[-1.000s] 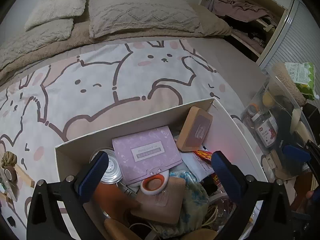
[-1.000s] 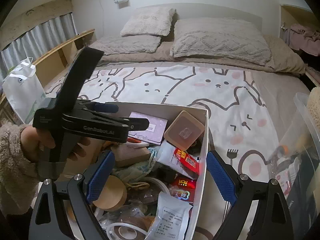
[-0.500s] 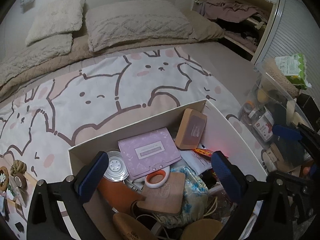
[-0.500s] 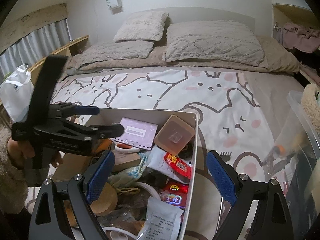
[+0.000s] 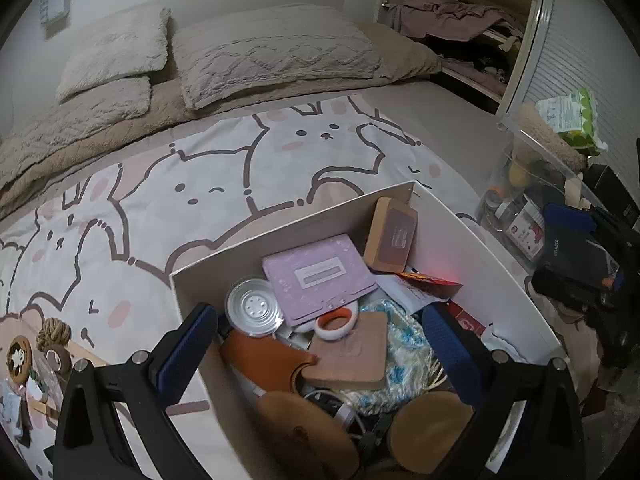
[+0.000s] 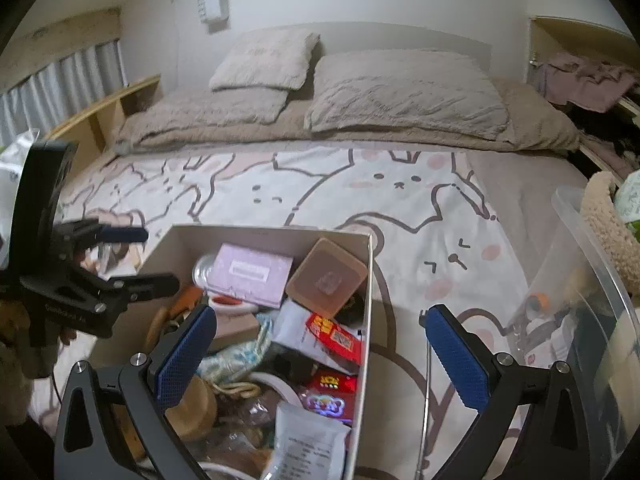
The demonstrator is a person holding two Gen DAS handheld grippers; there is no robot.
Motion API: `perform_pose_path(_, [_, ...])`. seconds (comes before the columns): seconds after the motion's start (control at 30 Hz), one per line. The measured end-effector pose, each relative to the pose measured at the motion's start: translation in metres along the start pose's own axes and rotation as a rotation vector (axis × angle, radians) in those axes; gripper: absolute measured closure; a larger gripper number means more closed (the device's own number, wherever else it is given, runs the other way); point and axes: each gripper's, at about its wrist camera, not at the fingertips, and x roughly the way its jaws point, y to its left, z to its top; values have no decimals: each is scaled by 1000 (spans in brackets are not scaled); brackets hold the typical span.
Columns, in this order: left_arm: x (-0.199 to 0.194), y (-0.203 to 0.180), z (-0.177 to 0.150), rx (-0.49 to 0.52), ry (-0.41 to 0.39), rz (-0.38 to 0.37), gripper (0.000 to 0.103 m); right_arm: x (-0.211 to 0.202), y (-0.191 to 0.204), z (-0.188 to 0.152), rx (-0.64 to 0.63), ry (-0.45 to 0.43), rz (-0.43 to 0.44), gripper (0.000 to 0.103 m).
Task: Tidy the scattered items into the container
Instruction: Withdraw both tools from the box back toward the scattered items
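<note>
White cardboard box [image 5: 460, 232] sits on the bunny-print bedspread [image 5: 224, 184], crammed with a lilac case [image 5: 320, 274], a tan square tin [image 5: 390, 236], a metal lid [image 5: 253, 306] and red snack packets [image 6: 334, 338]. Left gripper [image 5: 320, 356] hangs spread and empty above it; right gripper [image 6: 320, 356] is opening, nothing between its jaws. No label is legible.

- One white box [image 5: 452, 224], full of items
- Three pillows [image 6: 404, 92] on one bed [image 6: 360, 196]
- One clear plastic bin [image 6: 576, 236]
- One purple case [image 5: 320, 272]
- Two tools: left tool [image 5: 320, 352], right tool [image 6: 320, 348]
</note>
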Motion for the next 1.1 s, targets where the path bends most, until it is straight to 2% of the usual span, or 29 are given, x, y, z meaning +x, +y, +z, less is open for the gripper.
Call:
perform_pose_path(0.17, [-16, 10, -6, -14, -21, 10, 0, -4, 6, -2, 44, -11, 15, 0])
perform_pose_path(0.5, [-63, 28, -22, -80, -85, 18, 0, -45, 37, -7, -28, -56, -26, 0])
perform_pose_path(0.73, [-105, 31, -38, -42, -153, 70, 0, -69, 58, -14, -42, -85, -50, 0])
perform_pose_path(1.1, [-144, 57, -79, 0, -222, 140, 0, -86, 100, -24, -27, -113, -59, 0])
